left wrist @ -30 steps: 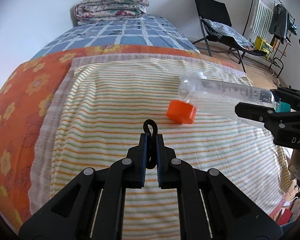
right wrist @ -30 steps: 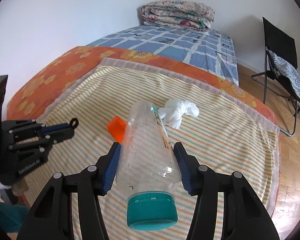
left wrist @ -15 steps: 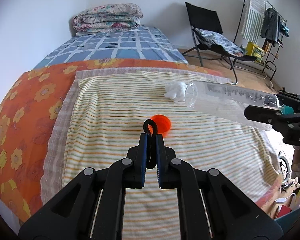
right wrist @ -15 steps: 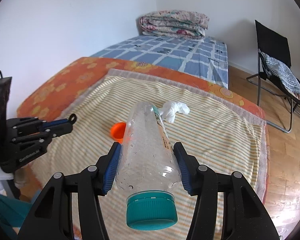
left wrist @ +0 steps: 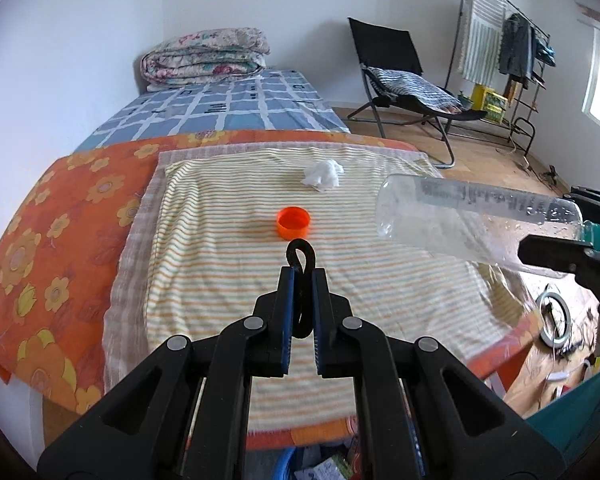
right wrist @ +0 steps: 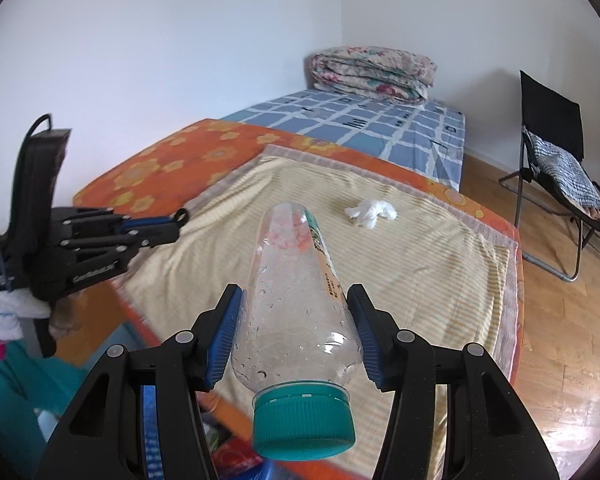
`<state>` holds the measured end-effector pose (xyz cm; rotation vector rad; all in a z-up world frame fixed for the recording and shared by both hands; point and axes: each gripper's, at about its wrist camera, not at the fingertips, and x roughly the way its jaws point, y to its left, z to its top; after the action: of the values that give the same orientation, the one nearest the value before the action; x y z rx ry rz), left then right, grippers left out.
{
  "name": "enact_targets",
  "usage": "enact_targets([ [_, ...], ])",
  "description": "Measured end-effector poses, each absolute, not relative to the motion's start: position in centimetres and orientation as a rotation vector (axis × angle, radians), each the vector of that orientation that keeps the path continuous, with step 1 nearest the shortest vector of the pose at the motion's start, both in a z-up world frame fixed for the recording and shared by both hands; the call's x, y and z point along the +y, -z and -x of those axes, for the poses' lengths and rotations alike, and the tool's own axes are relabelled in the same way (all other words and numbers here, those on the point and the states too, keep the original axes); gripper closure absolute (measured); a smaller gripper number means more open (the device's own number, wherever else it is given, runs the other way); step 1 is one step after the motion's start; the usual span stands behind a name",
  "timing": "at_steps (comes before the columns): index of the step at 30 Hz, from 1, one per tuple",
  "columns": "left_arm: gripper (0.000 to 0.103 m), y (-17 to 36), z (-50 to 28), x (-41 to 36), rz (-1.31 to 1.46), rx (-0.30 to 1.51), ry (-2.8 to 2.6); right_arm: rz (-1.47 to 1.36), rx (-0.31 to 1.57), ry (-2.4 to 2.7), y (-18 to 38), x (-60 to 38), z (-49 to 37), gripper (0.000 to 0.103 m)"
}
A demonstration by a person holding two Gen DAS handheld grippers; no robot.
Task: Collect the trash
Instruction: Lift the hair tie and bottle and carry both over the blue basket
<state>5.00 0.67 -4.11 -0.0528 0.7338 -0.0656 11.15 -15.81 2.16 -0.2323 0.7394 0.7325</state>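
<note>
My right gripper (right wrist: 296, 320) is shut on a clear plastic bottle (right wrist: 296, 280) with a teal cap (right wrist: 304, 420), held in the air above the near edge of the bed; the bottle also shows in the left wrist view (left wrist: 472, 216). My left gripper (left wrist: 301, 280) is shut on a small black loop (left wrist: 300, 256), and also shows in the right wrist view (right wrist: 176, 220). An orange cap (left wrist: 294, 222) and a crumpled white tissue (left wrist: 323, 174) lie on the striped cloth (left wrist: 220, 264). The tissue also shows in the right wrist view (right wrist: 370, 212).
The bed has an orange flowered sheet (left wrist: 60, 232), a blue checked blanket (left wrist: 228, 110) and folded quilts (left wrist: 206, 58) at the head. A black folding chair (left wrist: 400, 80) and a clothes rack (left wrist: 508, 52) stand on the wood floor. Clutter lies below the bed's near edge (left wrist: 324, 468).
Both grippers have pulled back from the bed toward its near edge, still holding the loop and the bottle. The orange cap and tissue now look farther away.
</note>
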Motion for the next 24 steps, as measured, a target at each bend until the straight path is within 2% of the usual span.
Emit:
enact_targets([
  [9,0.097,5.1,0.4,-1.5,0.019,0.748,0.105,0.276,0.734,-0.8,-1.4,-16.4,-3.9,0.05],
  [24,0.097,10.9,5.4,-2.4,0.055,0.888,0.117,0.316,0.892,-0.89,4.3,-17.4,2.1,0.05],
])
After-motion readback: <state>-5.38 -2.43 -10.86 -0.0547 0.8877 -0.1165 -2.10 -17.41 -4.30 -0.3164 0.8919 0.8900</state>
